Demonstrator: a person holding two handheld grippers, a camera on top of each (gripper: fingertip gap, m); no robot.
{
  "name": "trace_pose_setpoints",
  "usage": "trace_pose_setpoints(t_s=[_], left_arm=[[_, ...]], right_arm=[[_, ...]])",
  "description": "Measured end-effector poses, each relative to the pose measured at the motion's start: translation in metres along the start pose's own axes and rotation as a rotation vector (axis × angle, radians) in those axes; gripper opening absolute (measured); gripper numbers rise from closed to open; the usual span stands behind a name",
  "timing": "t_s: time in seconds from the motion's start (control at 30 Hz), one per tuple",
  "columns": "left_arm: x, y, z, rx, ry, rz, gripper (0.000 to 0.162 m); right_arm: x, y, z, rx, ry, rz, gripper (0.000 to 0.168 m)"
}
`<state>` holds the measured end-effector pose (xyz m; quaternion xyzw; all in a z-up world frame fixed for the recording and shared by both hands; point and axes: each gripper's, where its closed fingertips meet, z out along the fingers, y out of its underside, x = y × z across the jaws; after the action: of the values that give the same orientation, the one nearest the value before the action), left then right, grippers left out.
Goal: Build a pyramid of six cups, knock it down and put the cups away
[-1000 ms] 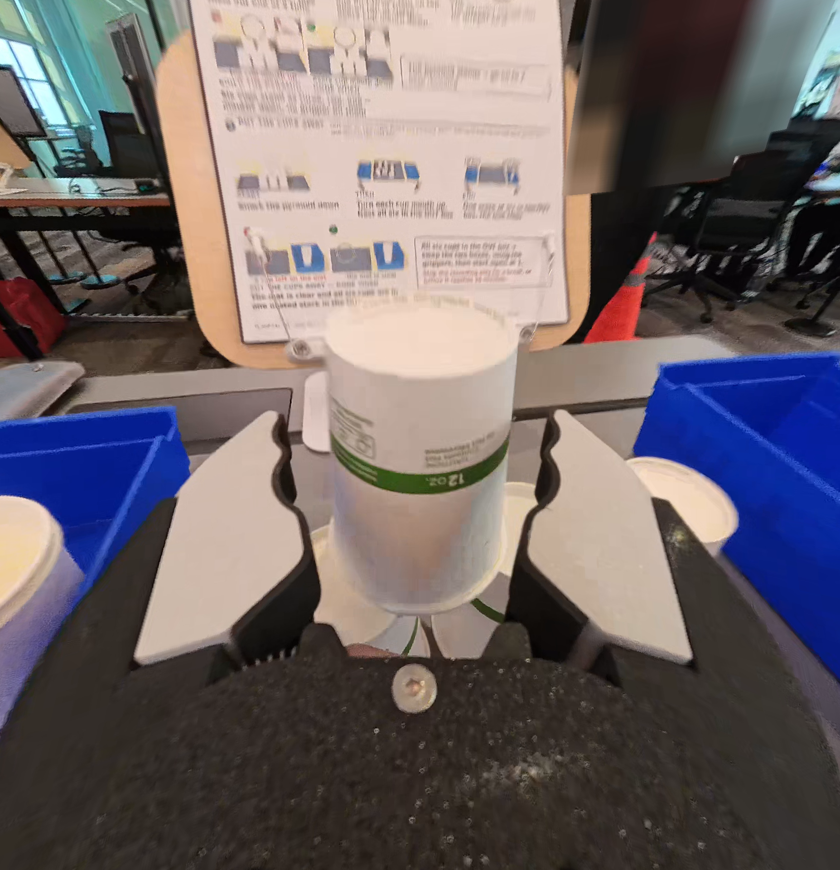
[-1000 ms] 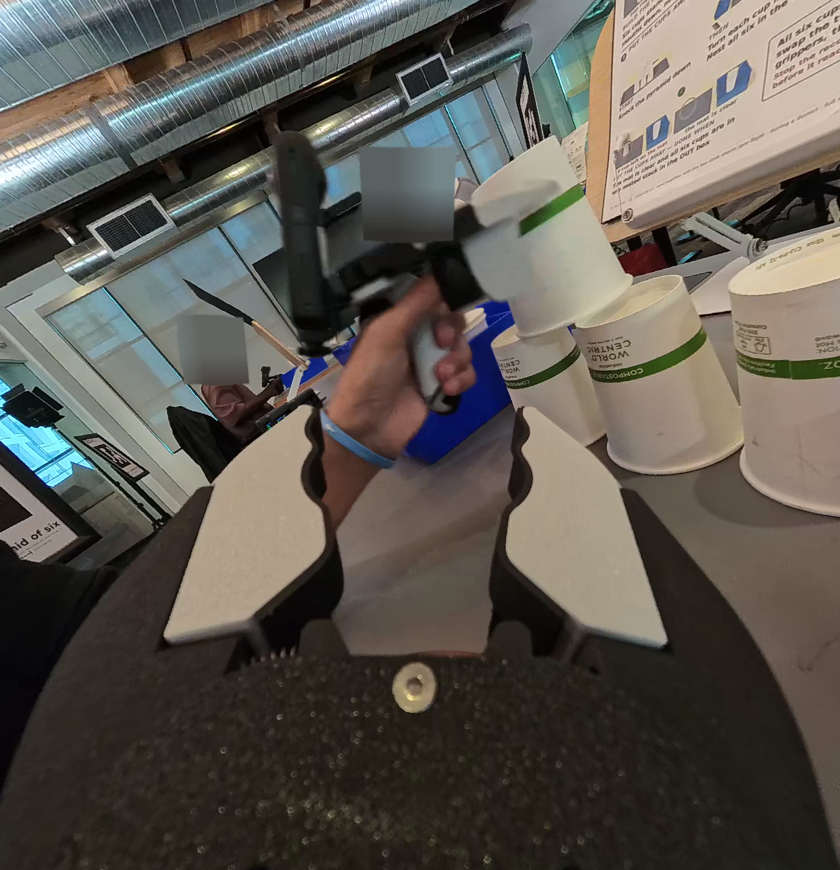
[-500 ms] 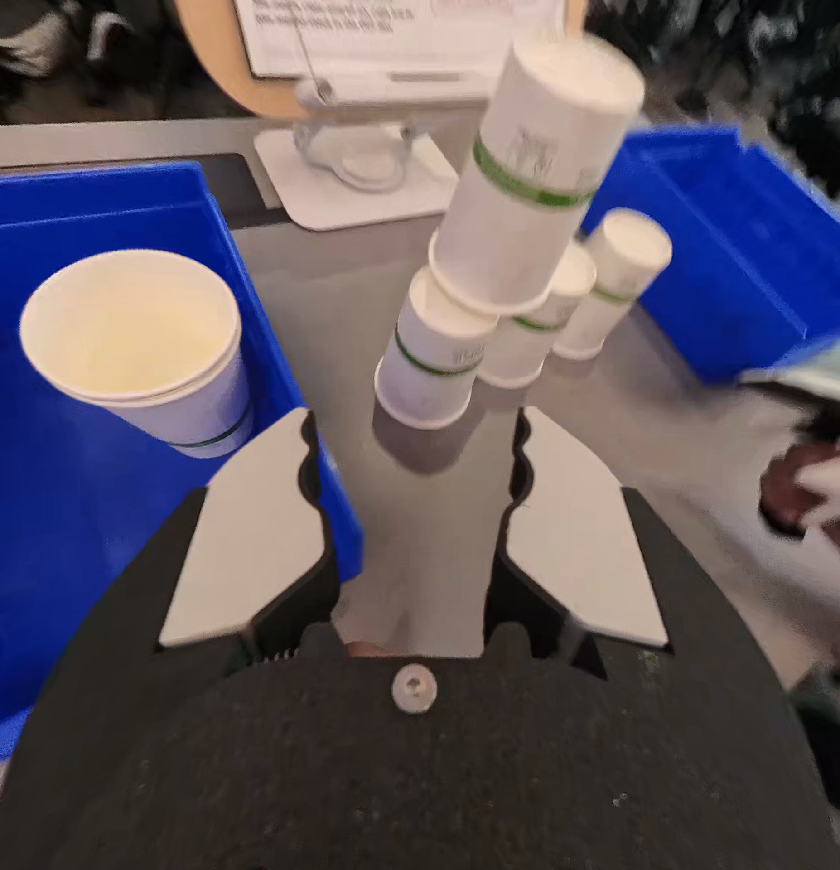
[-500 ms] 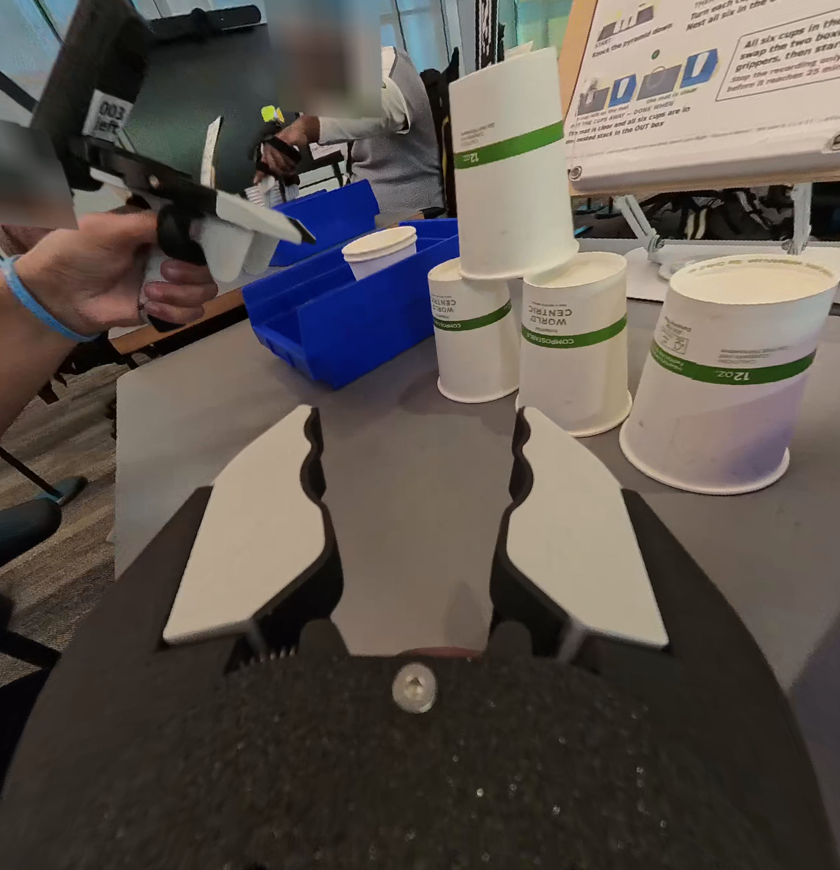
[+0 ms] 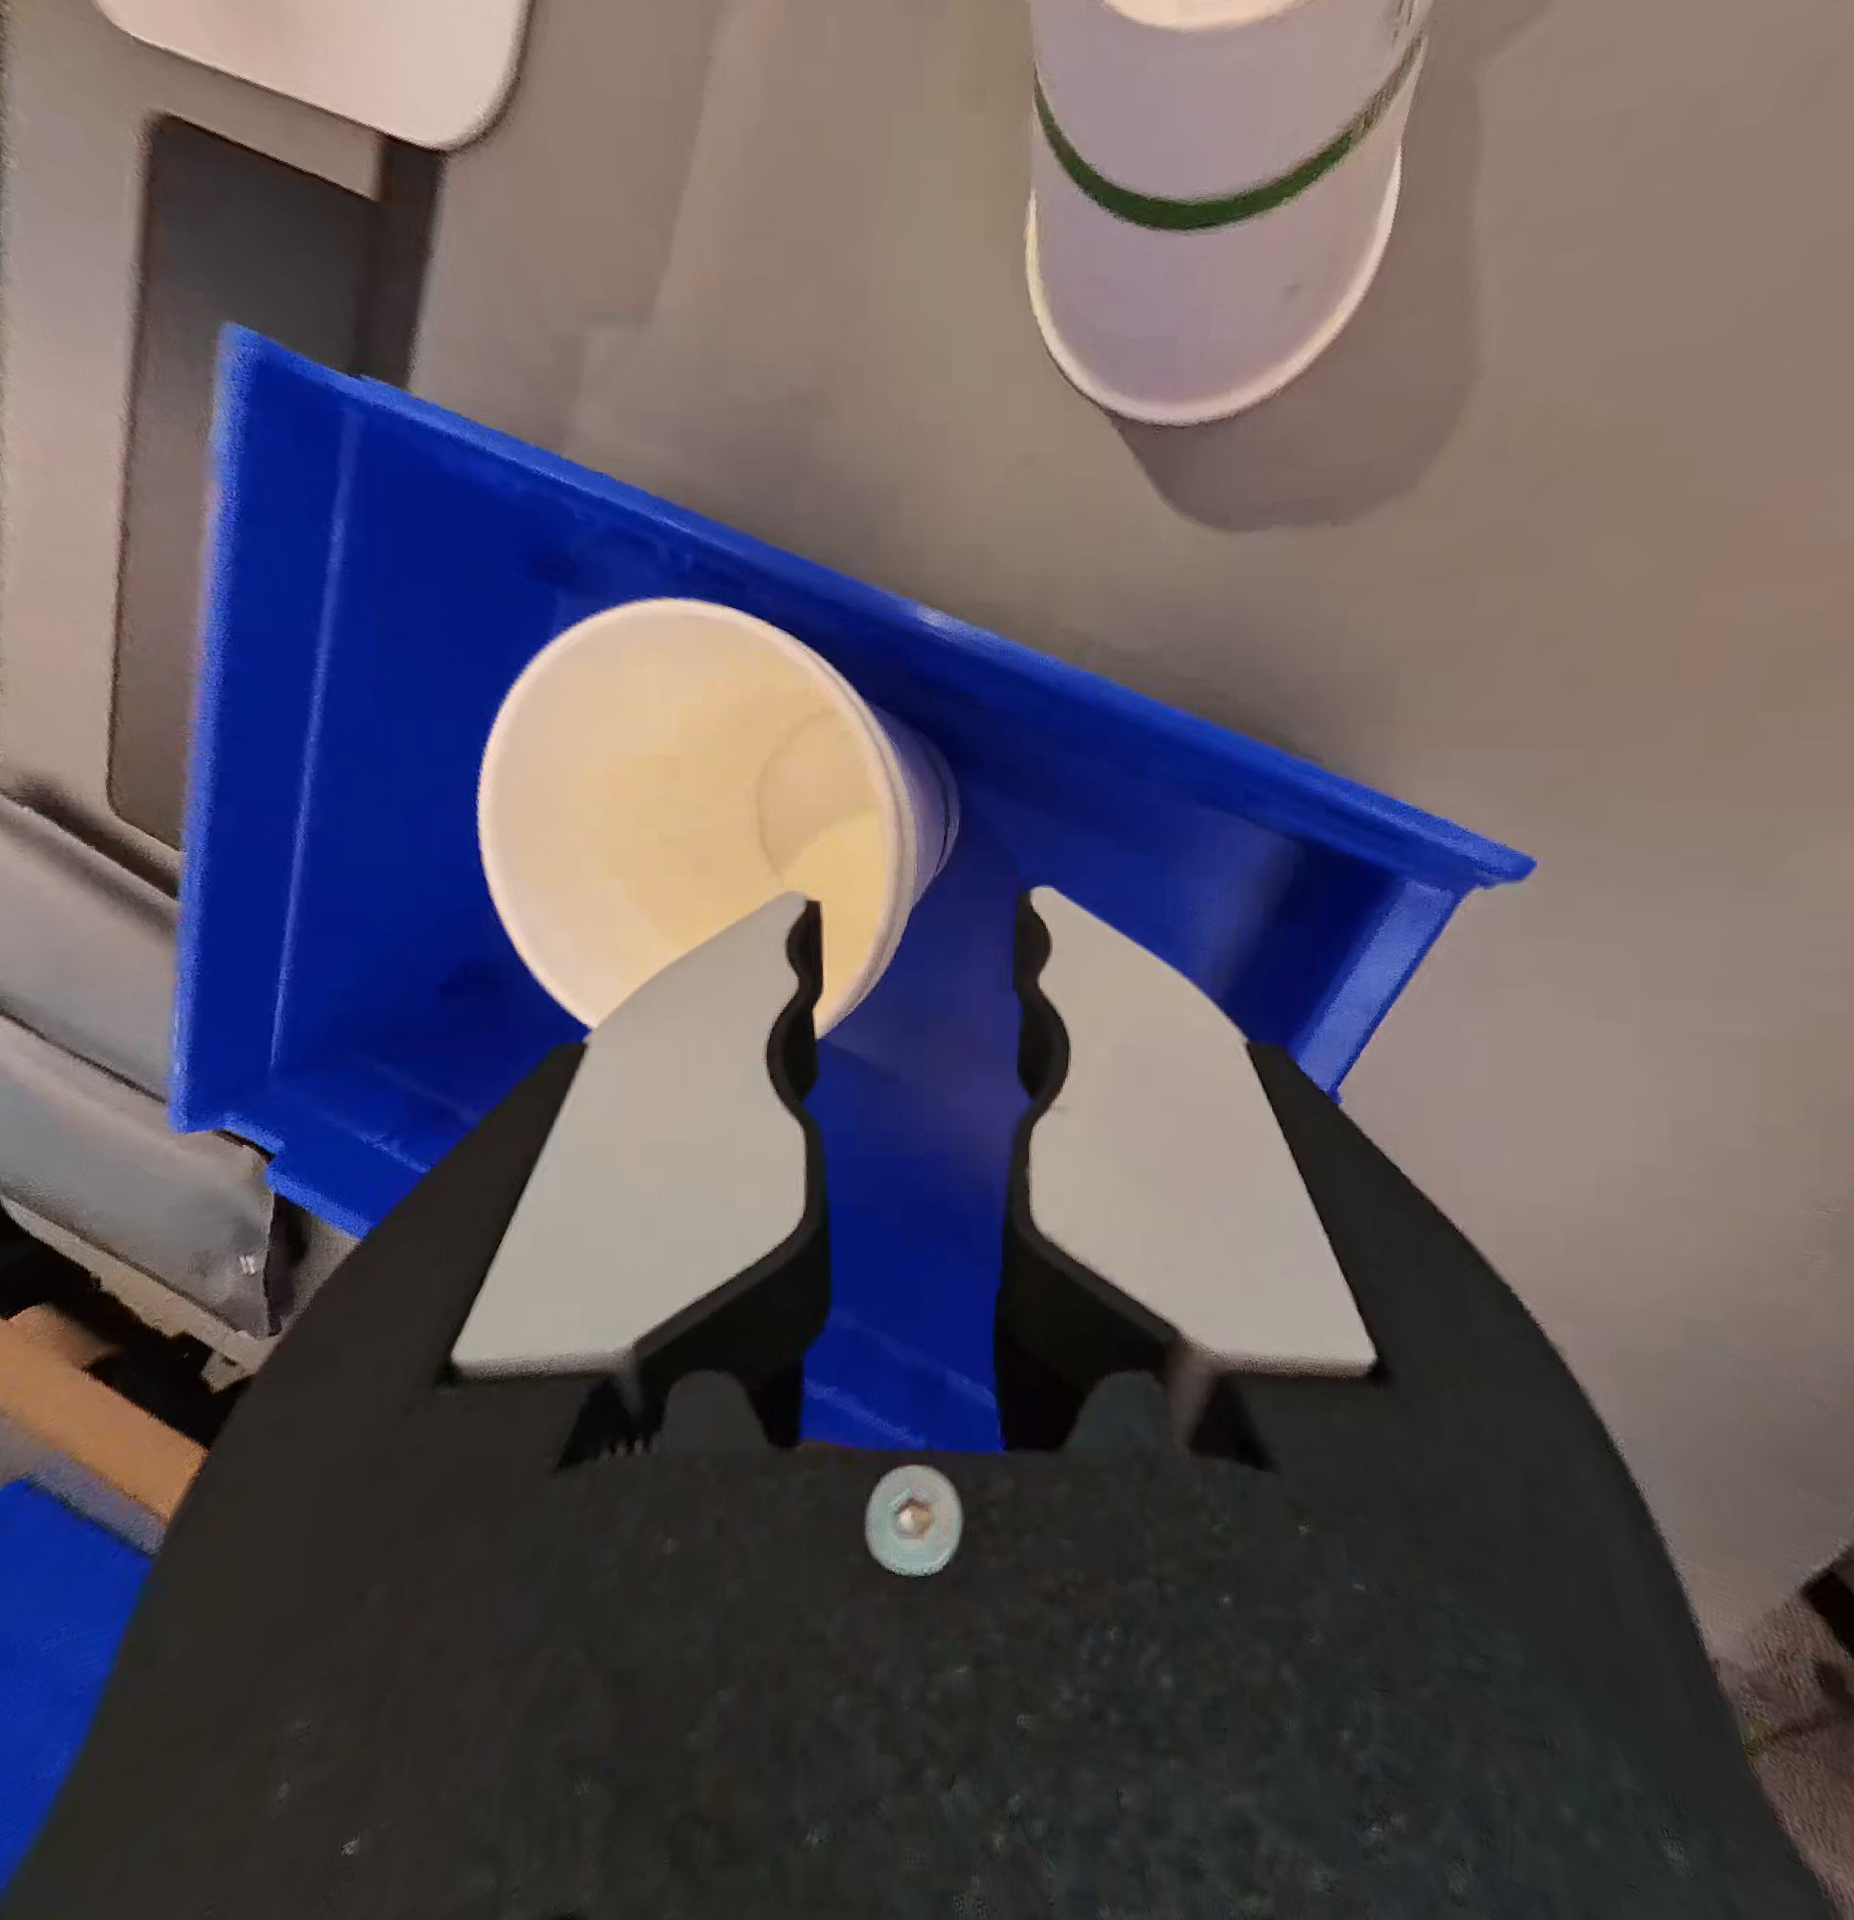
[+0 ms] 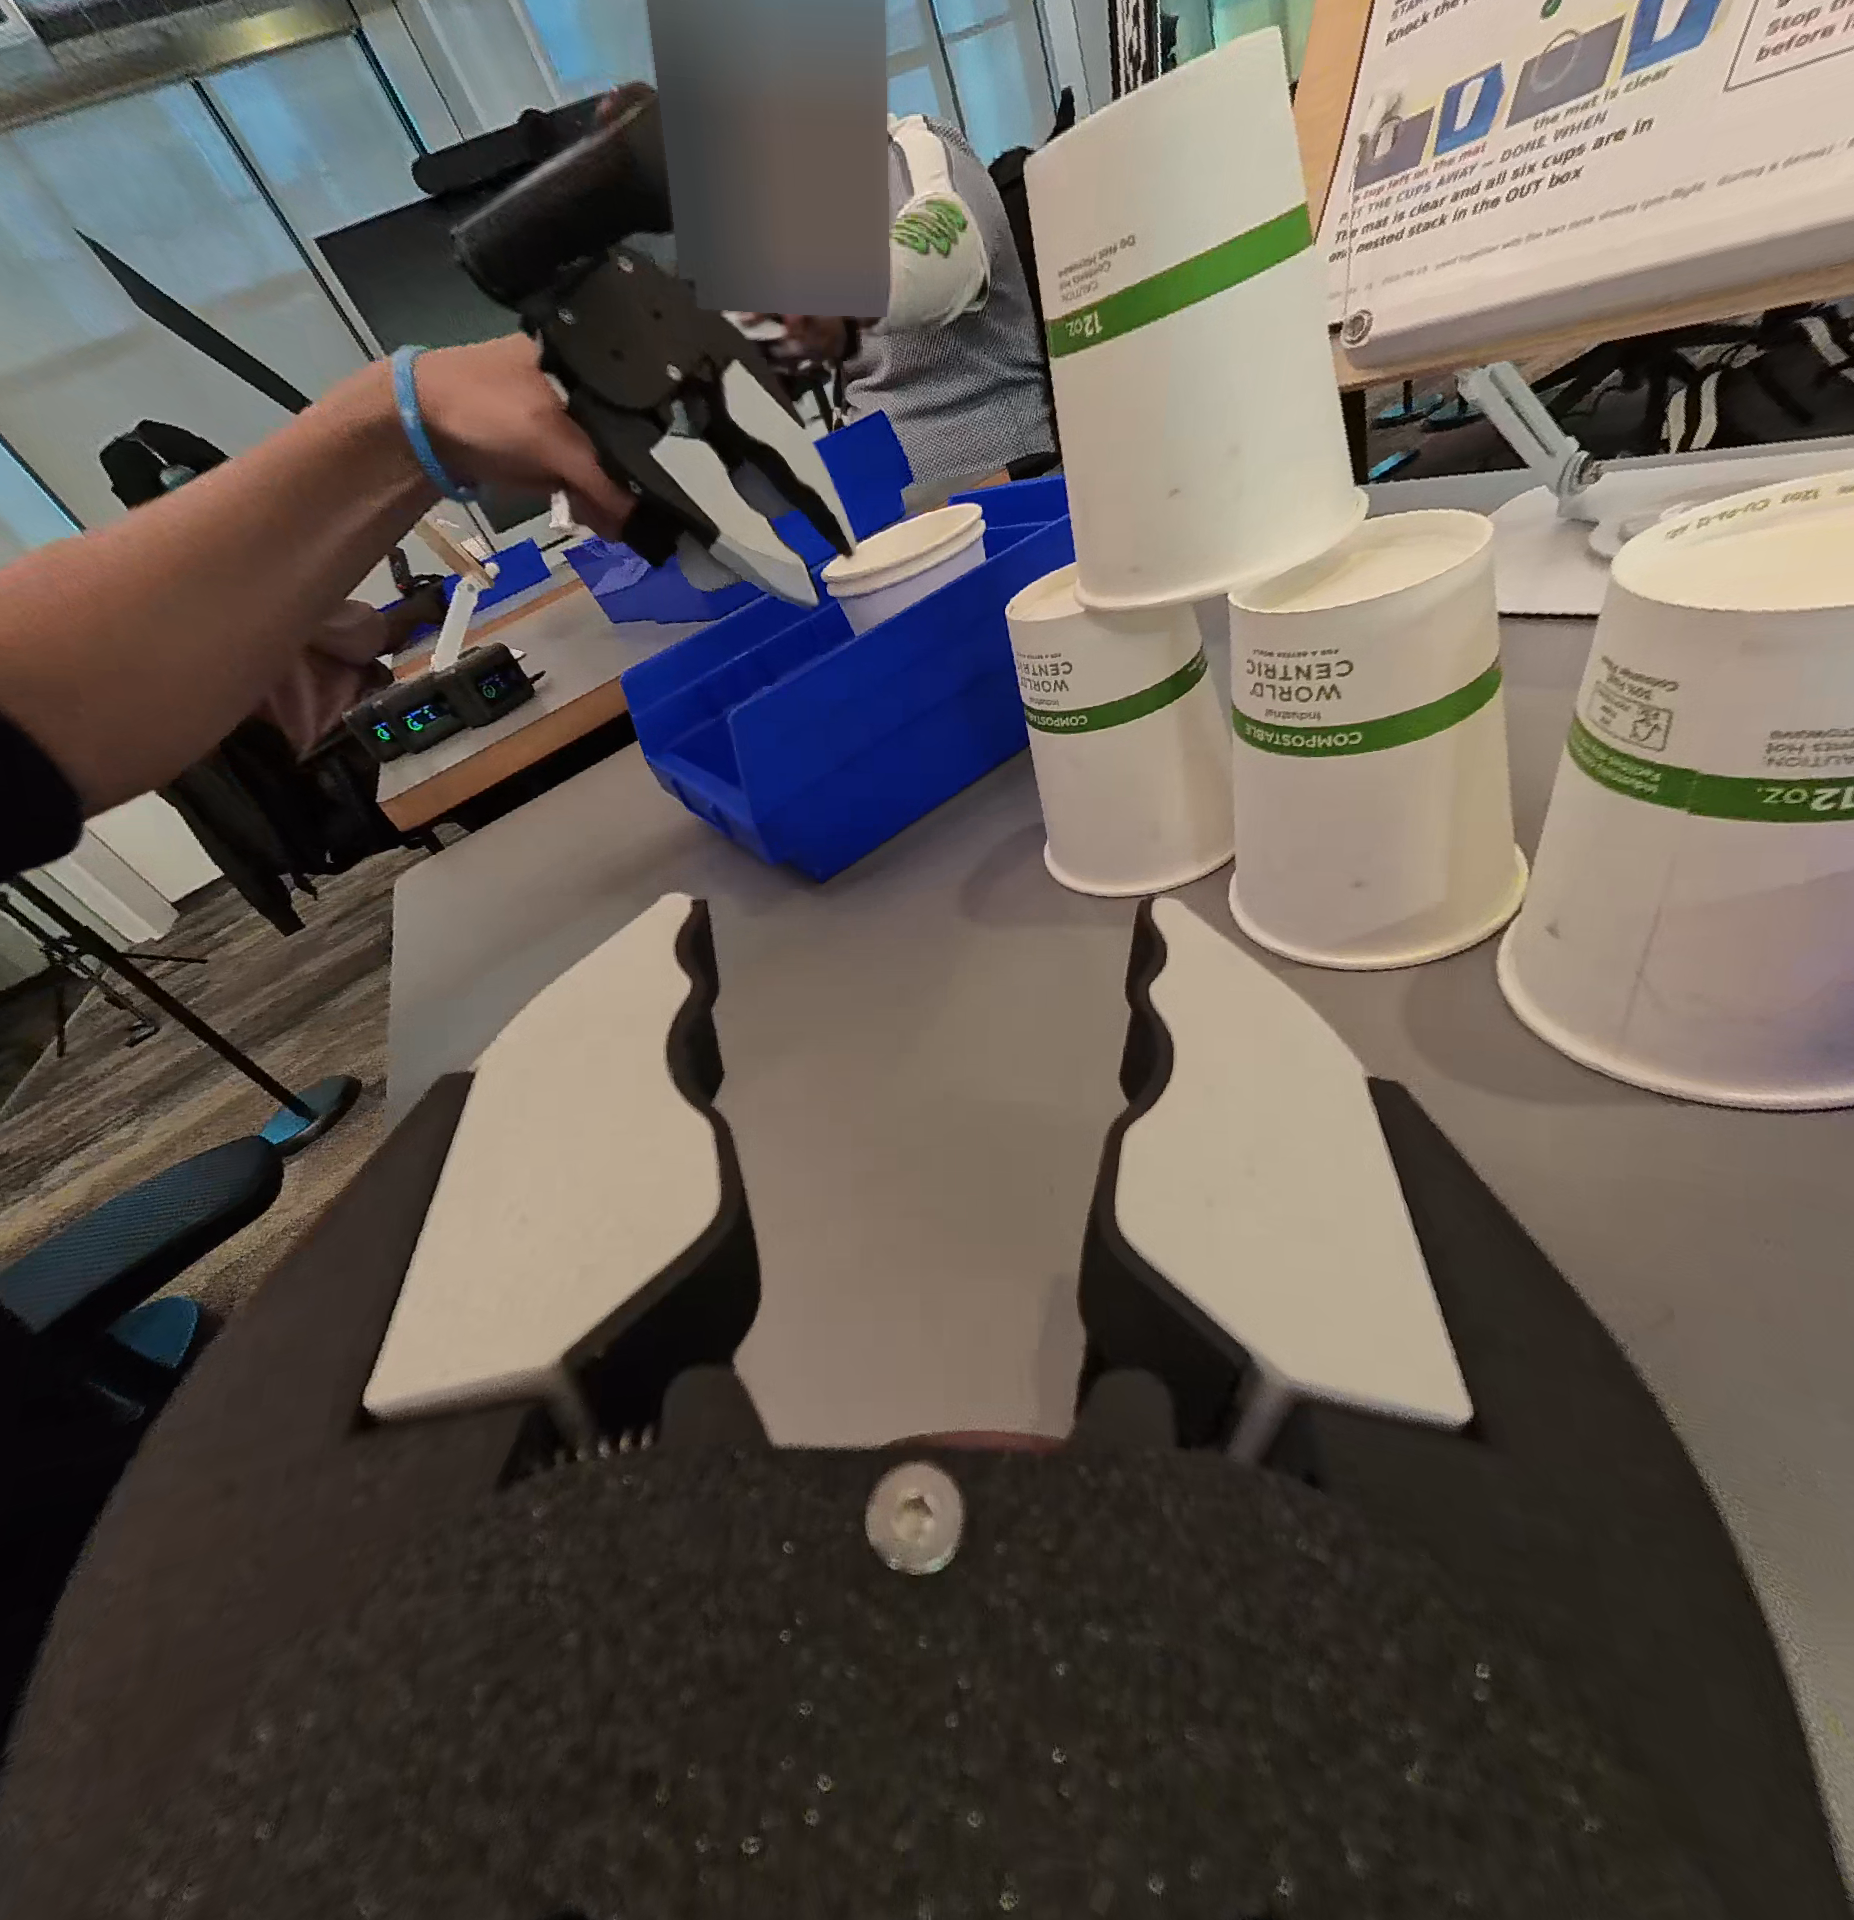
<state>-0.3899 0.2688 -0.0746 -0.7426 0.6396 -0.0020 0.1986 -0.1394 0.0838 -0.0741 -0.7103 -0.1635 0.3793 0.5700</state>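
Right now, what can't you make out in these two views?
- Cups nested in the blue bin: the stack shows mainly its mouth in the left wrist view, so the count is unclear.
- Far bin: not in either view.
- Left gripper: whether its finger touches the stack's rim; in the right wrist view it is too small to tell.
- Nearest base cup: cut off by the right edge.

Grey table [image 6: 902,1039] bearing a blue bin [image 6: 850,727]; right of the bin, three inverted paper cups [image 6: 1370,748] in a row; behind them, a white stand base [image 6: 1546,571].
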Motion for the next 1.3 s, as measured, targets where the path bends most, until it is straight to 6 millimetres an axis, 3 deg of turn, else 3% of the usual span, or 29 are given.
trace_pose_setpoints(t_s=[0.57,0.67,0.77,1.3], left_arm=[[-0.006,0.000,0.007,-0.023,0.147,0.004,0.021],[-0.006,0.001,0.008,-0.028,0.165,0.007,0.004],[-0.004,0.001,0.007,-0.035,0.191,0.002,0.003],[-0.032,0.001,-0.011,-0.075,0.049,0.007,0.003]], right_arm=[[-0.005,0.002,-0.004,-0.011,-0.025,-0.005,0.075],[-0.004,0.002,-0.005,-0.009,-0.024,-0.006,0.075],[-0.004,0.002,-0.005,-0.009,-0.025,-0.003,0.074],[-0.004,0.003,-0.006,-0.011,-0.026,-0.004,0.073]])
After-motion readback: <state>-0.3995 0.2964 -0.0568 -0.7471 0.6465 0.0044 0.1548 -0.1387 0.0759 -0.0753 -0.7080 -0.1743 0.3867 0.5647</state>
